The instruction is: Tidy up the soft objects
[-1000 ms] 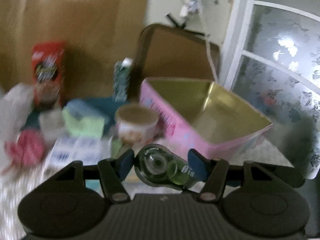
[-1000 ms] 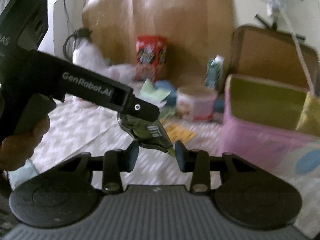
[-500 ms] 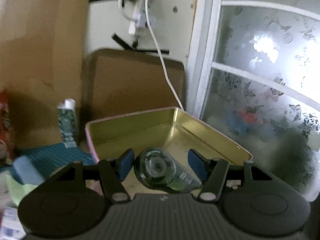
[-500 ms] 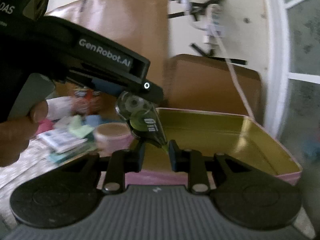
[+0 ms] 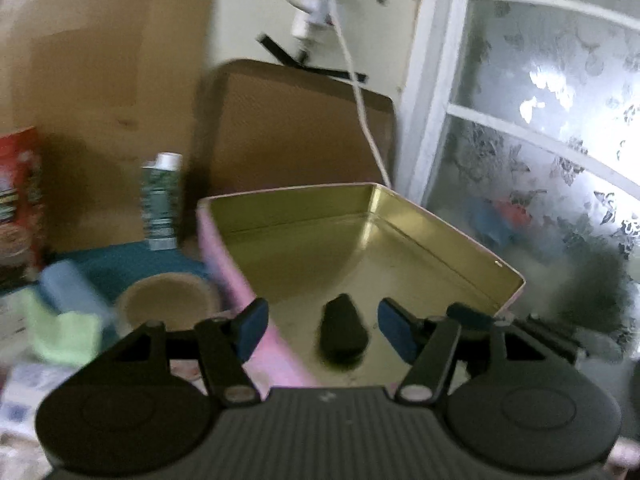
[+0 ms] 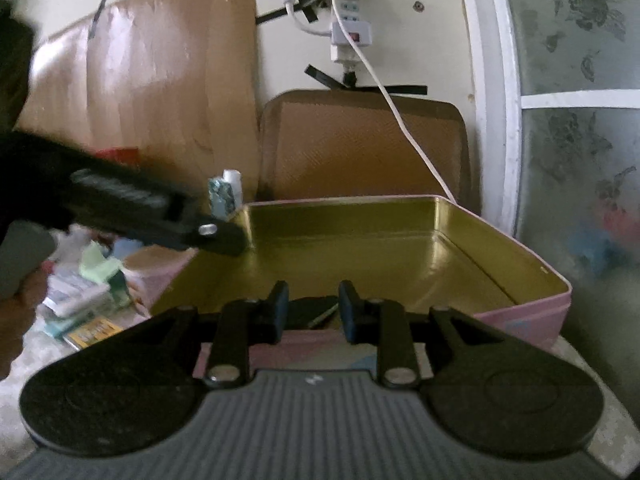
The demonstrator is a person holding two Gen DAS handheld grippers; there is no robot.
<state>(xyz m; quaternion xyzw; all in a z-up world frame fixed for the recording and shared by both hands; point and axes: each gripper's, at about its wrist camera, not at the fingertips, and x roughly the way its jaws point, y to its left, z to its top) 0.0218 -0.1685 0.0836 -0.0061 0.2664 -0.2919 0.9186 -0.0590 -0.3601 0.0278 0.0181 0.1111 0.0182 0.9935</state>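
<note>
Tin (image 5: 424, 236) with one dark blurred item (image 5: 342, 334) lying on its floor under wide-spread left tongs (image 5: 322, 330), right tongs (image 6: 313, 309) parted and empty at near wall, sponges (image 5: 64, 316) and packets (image 6: 76, 300) left outside.

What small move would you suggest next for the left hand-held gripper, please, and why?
Probably draw the left hand-held gripper back toward the clutter on its left side. It is open and empty, while the dark tape dispenser lies inside the pink tin.
</note>
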